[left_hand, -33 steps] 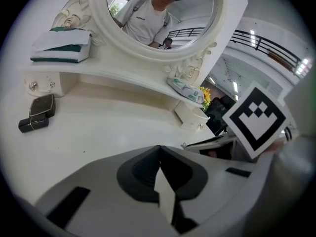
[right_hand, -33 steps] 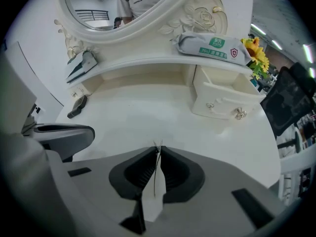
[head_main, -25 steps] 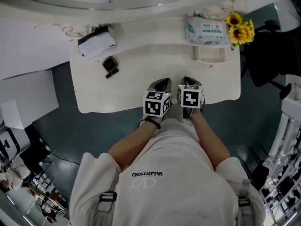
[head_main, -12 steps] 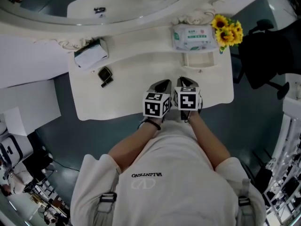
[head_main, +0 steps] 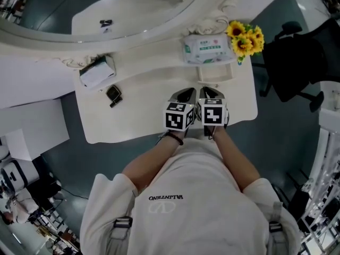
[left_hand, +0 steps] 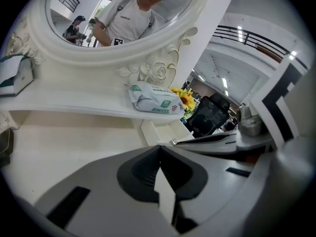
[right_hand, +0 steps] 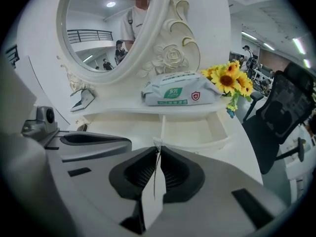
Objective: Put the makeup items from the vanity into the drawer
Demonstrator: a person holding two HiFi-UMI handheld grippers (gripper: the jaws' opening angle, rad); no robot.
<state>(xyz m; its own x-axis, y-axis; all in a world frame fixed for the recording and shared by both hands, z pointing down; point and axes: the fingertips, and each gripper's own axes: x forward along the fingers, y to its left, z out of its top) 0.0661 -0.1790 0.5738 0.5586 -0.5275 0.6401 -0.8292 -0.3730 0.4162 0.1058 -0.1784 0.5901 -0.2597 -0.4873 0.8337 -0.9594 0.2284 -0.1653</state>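
Note:
A black compact point(head_main: 112, 94) lies on the left part of the white vanity top point(head_main: 143, 105), and its edge shows in the left gripper view point(left_hand: 4, 143). A small drawer point(head_main: 215, 74) stands open under the raised shelf, just ahead of both grippers point(left_hand: 159, 130) point(right_hand: 195, 130). My left gripper point(head_main: 185, 94) and right gripper point(head_main: 211, 91) hover side by side over the vanity's front middle. The left gripper point(left_hand: 159, 148) is shut with nothing in it, and the right gripper point(right_hand: 158, 145) is shut and empty too.
A pack of wet wipes point(head_main: 207, 49) and sunflowers point(head_main: 244, 39) sit on the shelf above the drawer. A white box with a dark edge point(head_main: 97, 72) rests on the shelf's left end. The oval mirror point(head_main: 106, 4) rises behind. A black chair point(head_main: 297, 62) stands to the right.
Both grippers have moved forward over the vanity, nearer the open drawer, and risen a little. Their jaws stayed shut. The compact has not moved.

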